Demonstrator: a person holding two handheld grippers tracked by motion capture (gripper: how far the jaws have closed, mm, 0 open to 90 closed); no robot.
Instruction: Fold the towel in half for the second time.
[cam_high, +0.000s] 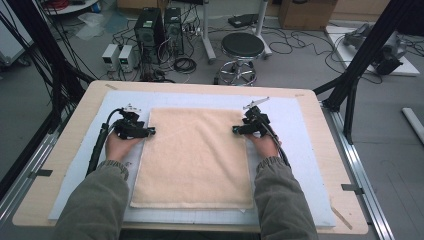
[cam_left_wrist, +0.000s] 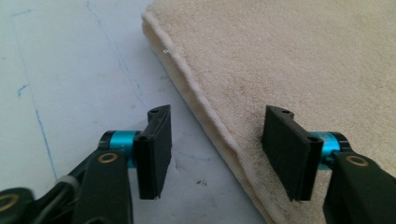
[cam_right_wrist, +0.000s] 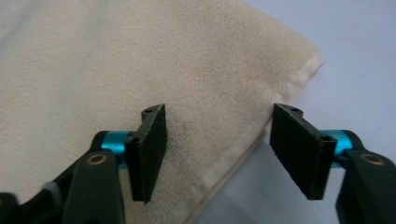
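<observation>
Nearest the person, two grey-green sleeves come in over the near edge of the wooden table, which carries a pale blue-white mat. On the mat lies a cream towel, folded flat into a tall rectangle — its near edge lies close to the mat's near edge, its far edge about level with the grippers' far ends.

Partway up the towel's left side, the left gripper points inward at the left edge. In the left gripper view its jaws stand apart and straddle the hemmed edge of the towel: one pad over bare mat, the other over cloth, neither pressing on it.

Opposite, the right gripper points inward at the right edge — released too. In the right gripper view one pad hangs over the towel, the other just off its corner over the mat, with the layered edge between them and nothing pinched.

Beyond the table, on the grey floor, stand a black round stool and two computer towers among loose cables.
</observation>
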